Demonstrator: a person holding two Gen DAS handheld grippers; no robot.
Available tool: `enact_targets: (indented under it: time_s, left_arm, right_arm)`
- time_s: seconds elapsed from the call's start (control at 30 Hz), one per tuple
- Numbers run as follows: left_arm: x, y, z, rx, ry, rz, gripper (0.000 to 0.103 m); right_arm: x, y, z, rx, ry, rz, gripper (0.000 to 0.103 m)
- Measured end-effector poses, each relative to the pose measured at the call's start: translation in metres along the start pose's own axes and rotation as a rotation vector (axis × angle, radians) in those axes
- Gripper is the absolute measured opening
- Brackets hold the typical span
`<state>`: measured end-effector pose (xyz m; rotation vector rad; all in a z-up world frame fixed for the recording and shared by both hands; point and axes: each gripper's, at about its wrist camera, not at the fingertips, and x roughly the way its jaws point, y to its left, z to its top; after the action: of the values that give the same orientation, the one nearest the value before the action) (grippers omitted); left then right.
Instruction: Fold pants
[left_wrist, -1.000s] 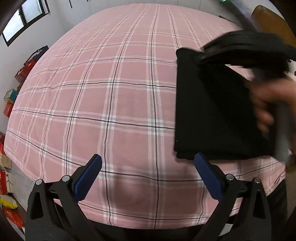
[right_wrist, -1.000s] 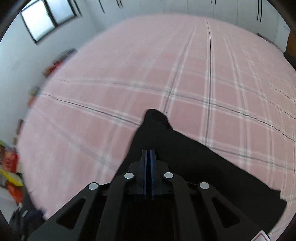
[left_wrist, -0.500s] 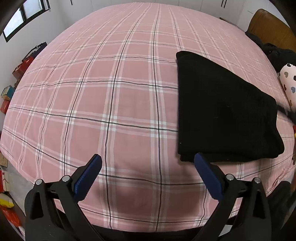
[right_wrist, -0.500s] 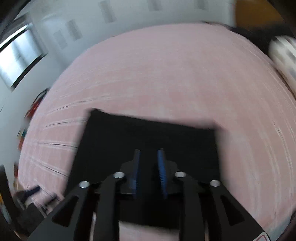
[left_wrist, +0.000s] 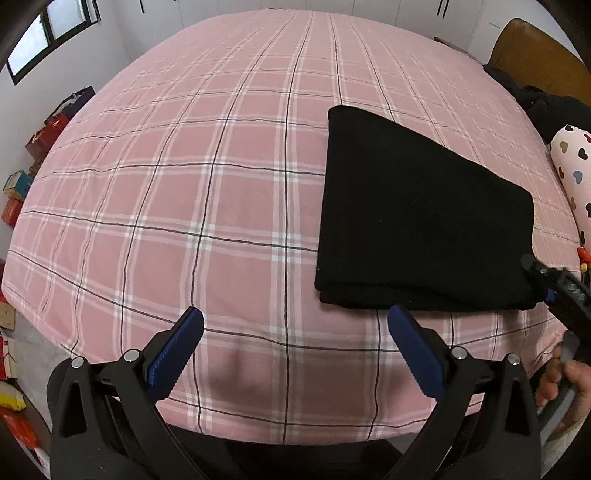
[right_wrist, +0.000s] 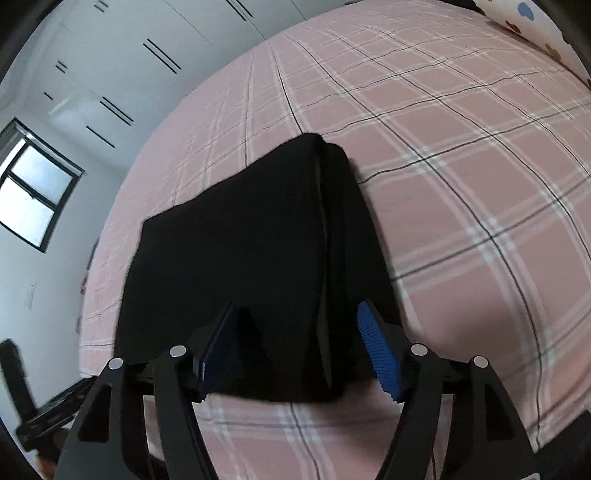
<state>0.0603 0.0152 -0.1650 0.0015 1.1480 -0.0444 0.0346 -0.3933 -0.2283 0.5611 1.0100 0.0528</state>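
I see the black pants folded flat on the pink bed, near its front right side. My left gripper is wide open over bare sheet, just left of them. My right gripper is open too, with nothing held, at their near edge

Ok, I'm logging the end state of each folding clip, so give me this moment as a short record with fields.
garment: black pants, folded into a compact layered stack
surface: pink plaid bed cover
garment position: flat on the bed, near its front edge
left gripper: open, empty, over bare cover beside the pants
right gripper: open, fingers straddling the near end of the stack, not clamped
nearby: heart-print pillow beyond the pants
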Motion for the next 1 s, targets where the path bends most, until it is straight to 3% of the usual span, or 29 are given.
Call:
enact_targets:
  time_s: [0.03,0.13,0.2,0.27,0.3,0.33,0.4,0.43,0.5,0.57,0.63,0.73,0.8,0.83,0.87,0.9,0.93,0.97,1.0]
  left_arm:
    - [0.0,-0.001,0.0,-0.002,0.001,-0.002,0.098]
    - [-0.004,-0.004,0.002,0.0,-0.007,-0.008,0.098]
    - [-0.006,-0.008,0.003,0.015,-0.025,-0.001,0.098]
    - [-0.004,-0.01,0.005,0.016,-0.032,-0.01,0.098]
    - [-0.001,-0.011,0.006,0.008,-0.03,-0.02,0.098]
    - [0.003,-0.011,0.007,0.001,-0.024,-0.031,0.098]
    - [0.014,-0.014,0.011,-0.02,0.014,-0.07,0.098]
    - [0.016,-0.015,0.012,-0.026,0.019,-0.084,0.098]
    - [0.021,-0.017,0.019,-0.033,0.02,-0.113,0.098]
    - [0.033,-0.022,0.029,-0.034,0.03,-0.171,0.098]
    - [0.05,-0.023,0.038,-0.056,0.052,-0.221,0.098]
    - [0.088,-0.018,0.049,-0.147,0.122,-0.327,0.098]
    - [0.115,-0.009,0.05,-0.237,0.144,-0.403,0.098]
    - [0.116,-0.008,0.051,-0.247,0.13,-0.41,0.098]
    - [0.114,-0.01,0.054,-0.226,0.123,-0.403,0.086]
    - [0.11,-0.013,0.056,-0.197,0.111,-0.415,0.069]
    - [0.101,-0.014,0.061,-0.177,0.107,-0.452,0.043]
    - [0.093,-0.012,0.064,-0.178,0.099,-0.451,0.035]
    - [0.083,-0.008,0.068,-0.179,0.086,-0.471,0.033]
  right_arm:
    - [-0.003,0.005,0.004,-0.025,-0.001,0.003,0.025]
    - [-0.037,0.019,0.019,-0.109,-0.059,0.034,0.013]
    - [-0.051,0.022,0.023,-0.144,-0.084,0.009,0.013]
    - [-0.039,0.01,0.02,-0.158,-0.047,-0.066,0.015]
    - [-0.02,0.001,0.015,-0.168,0.009,-0.105,0.02]
    - [-0.006,-0.009,0.009,-0.153,0.045,-0.091,0.032]
    - [-0.018,-0.016,0.008,-0.074,0.004,-0.042,0.038]
    - [-0.027,-0.018,0.009,-0.047,-0.013,-0.076,0.052]
    - [-0.042,-0.02,0.009,-0.018,-0.068,-0.096,0.069]
    - [-0.04,-0.028,0.009,0.006,-0.052,-0.064,0.073]
    - [-0.024,-0.031,0.008,0.032,0.021,-0.023,0.073]
    - [-0.001,-0.036,0.005,0.092,0.097,0.049,0.075]
    - [0.004,-0.036,0.001,0.132,0.096,0.064,0.079]
    - [0.005,-0.036,0.0,0.146,0.082,0.064,0.075]
    - [0.002,-0.032,0.001,0.142,0.078,0.063,0.066]
    - [-0.002,-0.026,0.004,0.139,0.078,0.079,0.043]
    - [-0.011,-0.015,0.009,0.131,0.062,0.082,0.038]
    - [-0.021,-0.003,0.014,0.1,0.048,0.086,0.036]
    - [-0.031,0.011,0.017,0.062,0.033,0.103,0.035]
